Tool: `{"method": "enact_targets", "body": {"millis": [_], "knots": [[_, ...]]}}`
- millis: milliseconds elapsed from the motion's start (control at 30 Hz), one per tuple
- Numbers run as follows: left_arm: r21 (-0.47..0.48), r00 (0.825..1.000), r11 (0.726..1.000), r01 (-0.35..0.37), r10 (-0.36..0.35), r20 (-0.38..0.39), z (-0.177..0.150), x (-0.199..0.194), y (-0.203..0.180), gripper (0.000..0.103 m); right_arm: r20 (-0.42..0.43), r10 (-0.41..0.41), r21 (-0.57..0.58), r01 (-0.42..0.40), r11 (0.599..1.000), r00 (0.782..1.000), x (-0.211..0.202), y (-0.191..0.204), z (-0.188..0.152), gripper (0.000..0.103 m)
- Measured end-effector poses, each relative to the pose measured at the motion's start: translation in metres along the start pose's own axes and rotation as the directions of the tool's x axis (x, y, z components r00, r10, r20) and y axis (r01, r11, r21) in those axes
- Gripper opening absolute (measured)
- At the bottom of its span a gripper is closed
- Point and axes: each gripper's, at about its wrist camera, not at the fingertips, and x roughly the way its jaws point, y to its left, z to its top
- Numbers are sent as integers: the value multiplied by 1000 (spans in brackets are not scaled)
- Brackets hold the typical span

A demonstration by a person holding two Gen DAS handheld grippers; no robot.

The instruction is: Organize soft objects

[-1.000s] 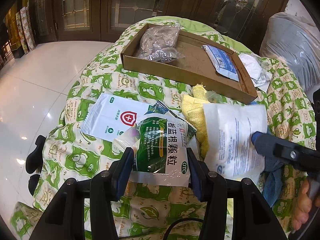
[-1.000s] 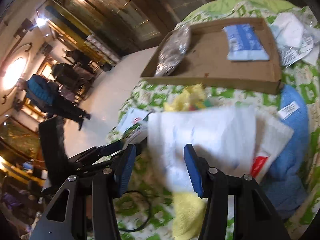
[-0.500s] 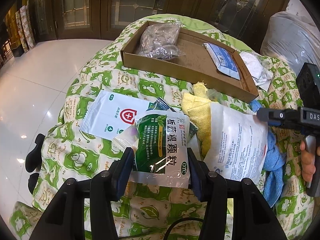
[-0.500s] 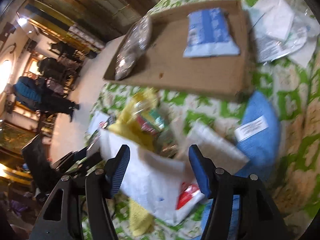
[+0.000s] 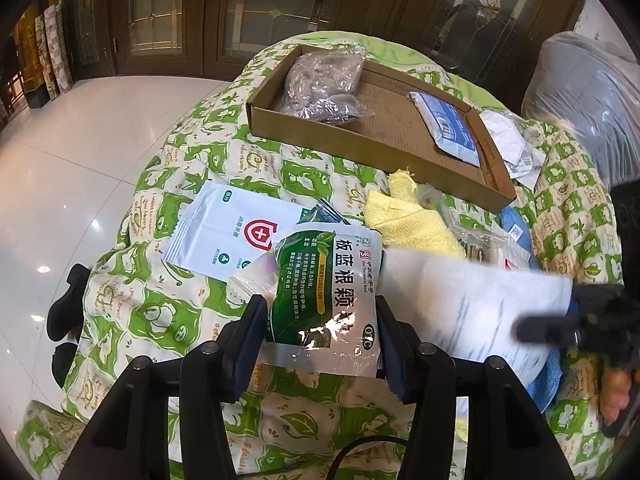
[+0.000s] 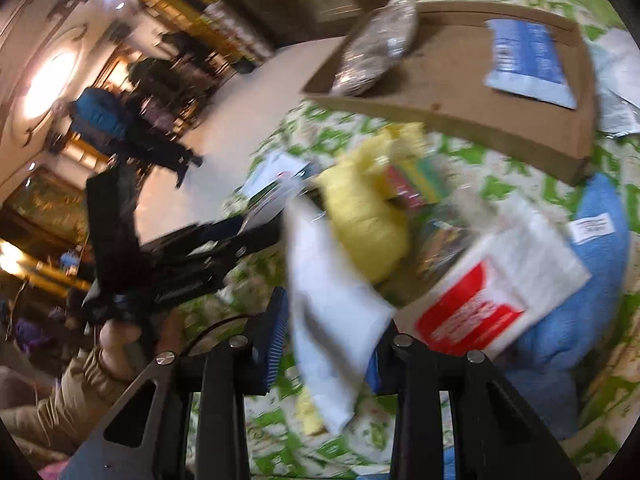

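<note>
Soft packets lie in a heap on the green and white cloth (image 5: 168, 320) that covers the table. Your left gripper (image 5: 320, 344) points down at the green packet (image 5: 324, 292); its jaws sit half open on each side of it, and you cannot tell if they press it. Just beside it, a white packet with a red cross (image 5: 232, 232) lies flat, and a yellow cloth (image 5: 412, 220) is bunched up behind. Your right gripper (image 6: 328, 344) has the white bag (image 6: 332, 320) between its jaws, which are closing on it. The picture is blurry there. A red and white bag (image 6: 492, 288) and a blue towel (image 6: 592, 264) crowd its right side. Farther back sits the cardboard tray (image 5: 360, 140), with a grey bag (image 5: 324, 84) and a blue packet (image 5: 448, 124) inside. Its middle is bare. The cloth drops off to the shiny floor (image 5: 72, 152) on the left.
</note>
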Motion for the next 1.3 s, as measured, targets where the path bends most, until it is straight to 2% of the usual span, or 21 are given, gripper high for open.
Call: {"method": "enact_targets", "body": {"millis": [67, 133, 167, 300, 400, 633, 700, 867, 1300], "knots": [[-8, 1000, 1000, 3, -3, 3, 0, -1, 1, 56, -11, -34, -27, 34, 999, 999, 7, 7, -3, 33], [-12, 1000, 1000, 4, -4, 1, 0, -1, 1, 56, -6, -89, -43, 89, 995, 996, 14, 11, -6, 25], [-12, 1000, 1000, 3, -3, 1, -1, -1, 1, 57, -2, -97, -47, 96, 994, 995, 16, 13, -6, 14], [-8, 1000, 1000, 0, 0, 1, -1, -1, 1, 54, 85, -73, -53, 78, 996, 994, 2, 21, -5, 9], [-5, 1000, 1000, -2, 2, 24, -2, -5, 0, 53, 157, -50, -27, 55, 998, 986, -14, 18, -3, 9], [-9, 998, 1000, -3, 4, 64, -2, -14, 1, 53, 249, 7, 76, -27, 997, 968, -37, -4, 4, 9], [-9, 998, 1000, 2, -1, 66, -2, -15, 1, 53, 274, -11, 101, -18, 995, 962, -42, -11, 7, 9], [-16, 998, 1000, 12, -11, 62, -1, -17, 2, 53, 302, -37, 154, -10, 988, 953, -48, -20, 9, 9], [-25, 995, 999, 29, -26, 93, 11, -33, 0, 53, 354, -52, 195, -20, 981, 934, -63, -31, 10, 9]]}}
